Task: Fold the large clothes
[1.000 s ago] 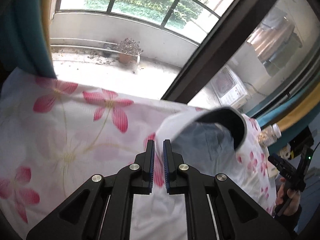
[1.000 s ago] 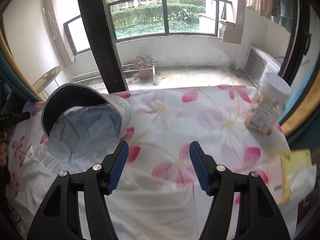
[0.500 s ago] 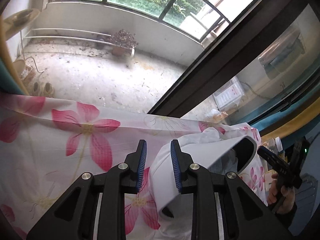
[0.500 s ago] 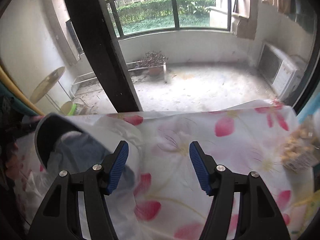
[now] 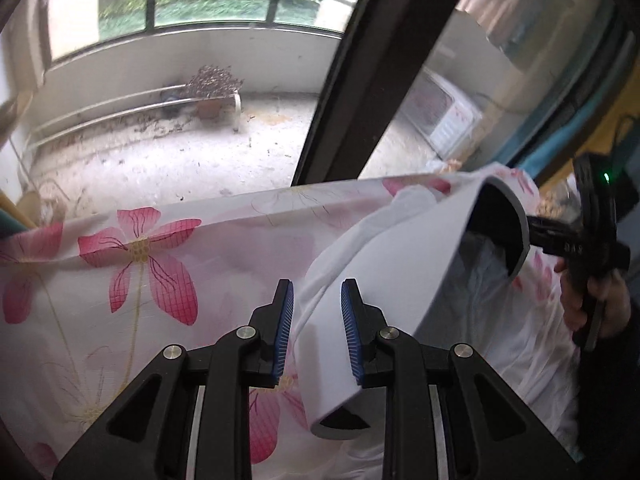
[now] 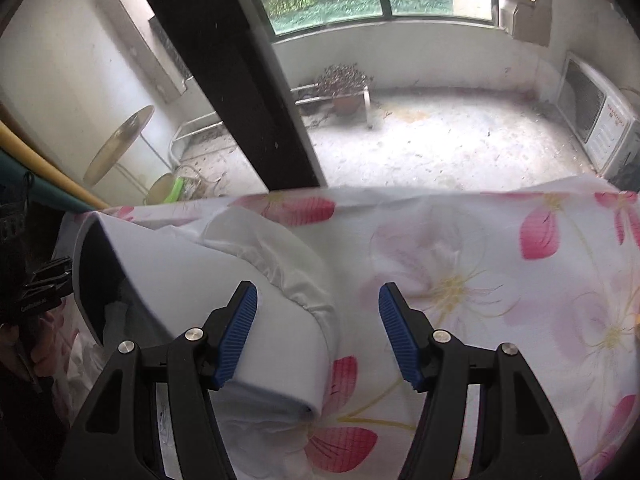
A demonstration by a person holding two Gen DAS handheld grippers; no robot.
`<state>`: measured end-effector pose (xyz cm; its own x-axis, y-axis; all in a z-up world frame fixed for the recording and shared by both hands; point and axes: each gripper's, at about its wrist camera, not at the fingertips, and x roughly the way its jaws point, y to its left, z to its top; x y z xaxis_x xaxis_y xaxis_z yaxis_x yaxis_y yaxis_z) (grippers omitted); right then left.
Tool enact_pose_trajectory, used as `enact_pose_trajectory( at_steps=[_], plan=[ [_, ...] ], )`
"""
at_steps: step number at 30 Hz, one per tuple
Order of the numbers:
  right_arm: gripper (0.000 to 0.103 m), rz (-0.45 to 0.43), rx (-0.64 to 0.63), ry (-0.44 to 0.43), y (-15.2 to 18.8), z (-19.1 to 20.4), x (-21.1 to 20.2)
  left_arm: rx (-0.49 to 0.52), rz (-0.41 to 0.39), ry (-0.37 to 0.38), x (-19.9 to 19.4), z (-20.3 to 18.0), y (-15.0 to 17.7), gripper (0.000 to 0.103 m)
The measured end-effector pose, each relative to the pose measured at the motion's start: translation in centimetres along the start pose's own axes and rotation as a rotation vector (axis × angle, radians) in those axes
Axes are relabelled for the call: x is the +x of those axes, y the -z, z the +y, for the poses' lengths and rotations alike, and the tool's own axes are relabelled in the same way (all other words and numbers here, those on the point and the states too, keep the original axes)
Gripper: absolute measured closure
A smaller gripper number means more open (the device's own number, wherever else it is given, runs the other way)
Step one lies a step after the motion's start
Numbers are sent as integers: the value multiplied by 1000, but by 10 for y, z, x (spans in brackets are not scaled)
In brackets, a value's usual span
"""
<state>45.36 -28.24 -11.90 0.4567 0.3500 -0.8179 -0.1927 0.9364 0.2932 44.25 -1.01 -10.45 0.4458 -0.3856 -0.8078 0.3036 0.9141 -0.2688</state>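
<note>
On the flower-print table, the white garment lies between the left claw, whose jaws have just been opening, the right claw gaping; a fresh grip likely comes next.

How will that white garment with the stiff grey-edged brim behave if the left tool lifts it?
The white garment likely splits in behaviour: the thin fabric puckers and drapes, so it should sag. The brim holds a curved arch unsupported, so it is probably stiff and springy. It looks light; smooth cloth may slip between the left tool pads.
</note>
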Motion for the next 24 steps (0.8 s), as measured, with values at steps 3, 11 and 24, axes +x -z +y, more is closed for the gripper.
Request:
enact_pose_trajectory(
  at_steps=[3,11,24],
  plan=[
    [39,33,-8,-16,8,0,6,17,13,11,-3,2,4,77],
    [39,35,-63,4,24,0,-1,-141,-30,122,-25,38,-7,76],
    [39,-4,-138,44,37,5,-24,74,59,17,-6,-11,15,77]
  ],
)
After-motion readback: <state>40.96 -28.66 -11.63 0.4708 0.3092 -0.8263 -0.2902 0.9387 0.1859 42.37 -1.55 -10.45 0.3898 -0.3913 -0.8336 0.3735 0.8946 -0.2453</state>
